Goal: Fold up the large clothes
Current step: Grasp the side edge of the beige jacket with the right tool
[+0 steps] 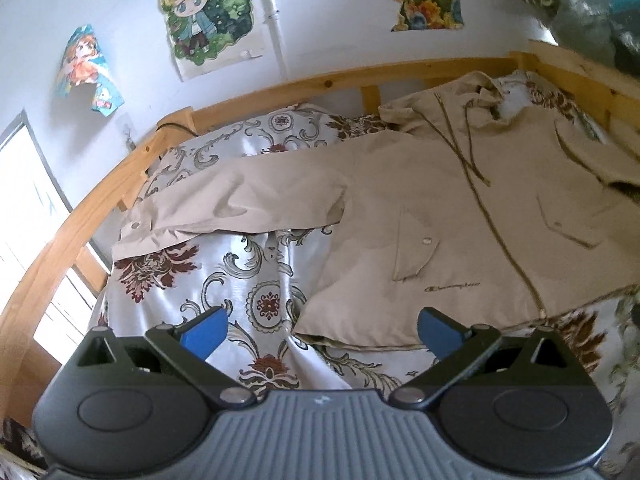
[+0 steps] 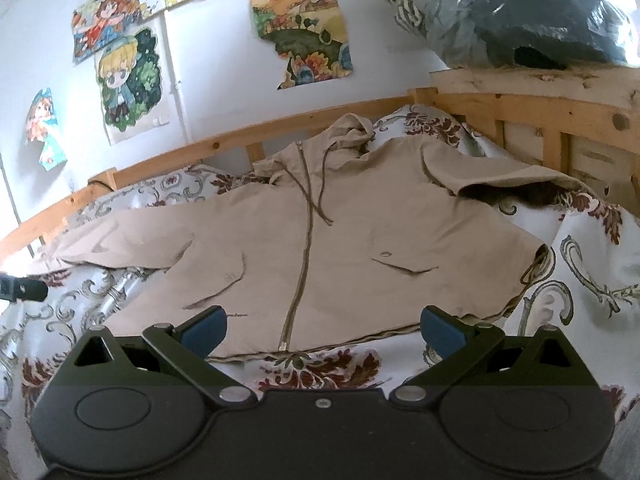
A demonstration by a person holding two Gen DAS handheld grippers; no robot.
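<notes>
A beige hooded jacket (image 1: 448, 200) lies front up and zipped on the bed, with its hood toward the wall and one sleeve (image 1: 240, 200) stretched out to the left. My left gripper (image 1: 322, 330) hovers open above the jacket's lower left hem corner, nothing between its blue pads (image 1: 204, 334). In the right wrist view the same jacket (image 2: 320, 248) spreads across the bed, its other sleeve (image 2: 492, 176) bent over near the headboard. My right gripper (image 2: 324, 330) hangs open just above the bottom hem by the zip end, holding nothing.
A floral white bedspread (image 1: 248, 300) covers the bed. A wooden bed rail (image 1: 280, 88) runs along the wall, a wooden headboard (image 2: 560, 120) at the right with a plastic-wrapped bundle (image 2: 520, 12) on top. Posters (image 1: 208, 12) hang on the wall. My left gripper's edge (image 2: 20, 288) shows at far left.
</notes>
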